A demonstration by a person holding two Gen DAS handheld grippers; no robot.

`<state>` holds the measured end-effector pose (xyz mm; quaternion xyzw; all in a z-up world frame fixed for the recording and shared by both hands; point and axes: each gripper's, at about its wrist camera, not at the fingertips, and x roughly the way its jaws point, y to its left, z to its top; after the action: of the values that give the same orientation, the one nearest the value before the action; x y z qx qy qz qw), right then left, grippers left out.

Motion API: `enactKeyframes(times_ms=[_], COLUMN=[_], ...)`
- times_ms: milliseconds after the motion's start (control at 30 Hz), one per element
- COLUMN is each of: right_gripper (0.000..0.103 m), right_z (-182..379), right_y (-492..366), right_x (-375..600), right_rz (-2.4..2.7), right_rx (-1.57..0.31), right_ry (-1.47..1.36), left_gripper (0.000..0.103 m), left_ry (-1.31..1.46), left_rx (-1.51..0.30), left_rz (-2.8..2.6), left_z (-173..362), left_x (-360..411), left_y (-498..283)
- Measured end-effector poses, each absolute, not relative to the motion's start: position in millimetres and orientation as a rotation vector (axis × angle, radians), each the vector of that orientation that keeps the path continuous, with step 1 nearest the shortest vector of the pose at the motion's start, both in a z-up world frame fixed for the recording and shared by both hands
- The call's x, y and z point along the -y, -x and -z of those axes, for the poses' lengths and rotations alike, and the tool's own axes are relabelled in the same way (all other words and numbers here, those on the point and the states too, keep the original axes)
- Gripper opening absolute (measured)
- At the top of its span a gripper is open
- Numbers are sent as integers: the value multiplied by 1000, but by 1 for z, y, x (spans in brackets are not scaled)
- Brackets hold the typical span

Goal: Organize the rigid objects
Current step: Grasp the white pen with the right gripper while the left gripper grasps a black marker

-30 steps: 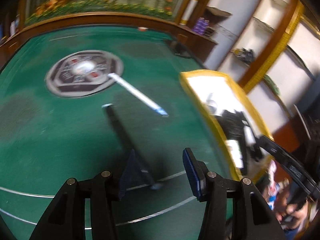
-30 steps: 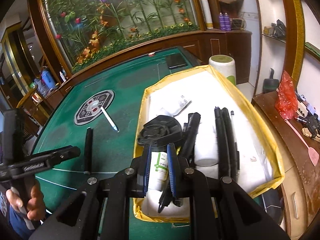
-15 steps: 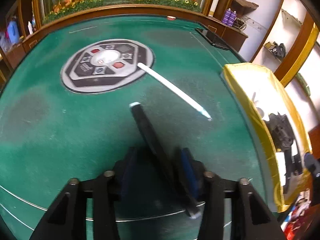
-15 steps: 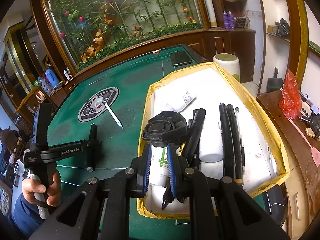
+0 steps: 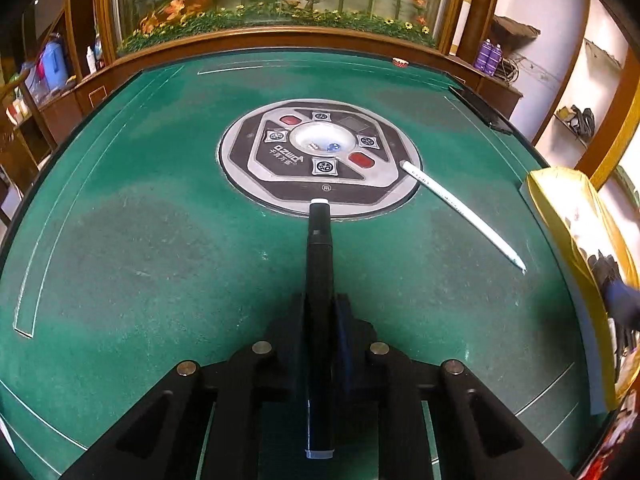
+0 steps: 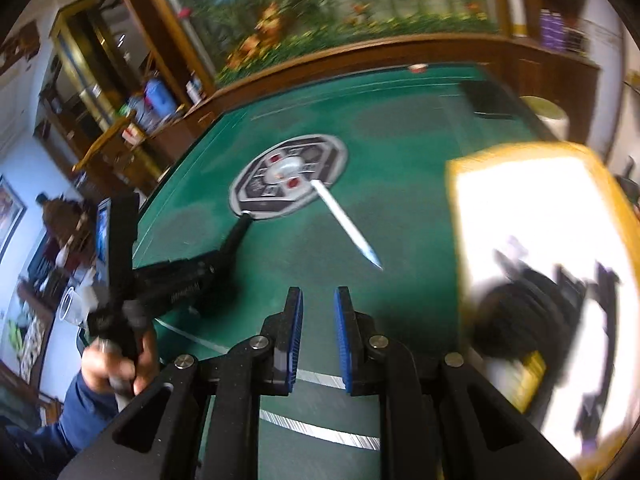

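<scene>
A black marker (image 5: pixel 319 260) lies on the green table (image 5: pixel 160 240), its white-capped end touching the round centre panel (image 5: pixel 320 156). My left gripper (image 5: pixel 320 300) is closing its jaws on the marker's rear half, pads against both sides. The right wrist view shows the same grip (image 6: pixel 216 260) on the marker (image 6: pixel 236 236). A white pen (image 5: pixel 460 208) lies slanted to the right of the panel. My right gripper (image 6: pixel 319 296) hovers over the table near the pen (image 6: pixel 346 224), jaws nearly together with nothing between them.
A yellow-rimmed white tray (image 6: pixel 520 152) at the right holds several black objects and a white bottle, all blurred. A flat black device (image 5: pixel 480 112) lies at the table's far right edge. A hand (image 6: pixel 116 364) holds the left gripper's handle. Wooden rim and shelves surround the table.
My left gripper moved forward over the black marker and closed on it. My right gripper swung left from above the tray to above the green table.
</scene>
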<state>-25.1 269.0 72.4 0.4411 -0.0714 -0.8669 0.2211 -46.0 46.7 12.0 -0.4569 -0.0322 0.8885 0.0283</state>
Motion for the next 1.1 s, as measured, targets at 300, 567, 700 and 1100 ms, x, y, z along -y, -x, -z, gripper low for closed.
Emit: enactKeyframes(times_ms=[300, 567, 700, 1100], right_gripper=[15, 14, 15, 7], right_z=[-29, -16, -16, -16], right_y=[122, 135, 116, 107], right_x=[-215, -201, -186, -200], right_rz=[2418, 2423, 2471, 2417], right_rx=[76, -56, -210, -91], right_ry=[-1378, -1399, -1301, -1211], left_gripper=[15, 15, 16, 16], left_ry=[1403, 1405, 1403, 1393], left_rx=[99, 102, 88, 69], left_rz=[-2751, -2753, -2760, -2767], left_z=[-13, -13, -13, -13], left_x=[-46, -46, -48, -52], left_y=[43, 43, 43, 44])
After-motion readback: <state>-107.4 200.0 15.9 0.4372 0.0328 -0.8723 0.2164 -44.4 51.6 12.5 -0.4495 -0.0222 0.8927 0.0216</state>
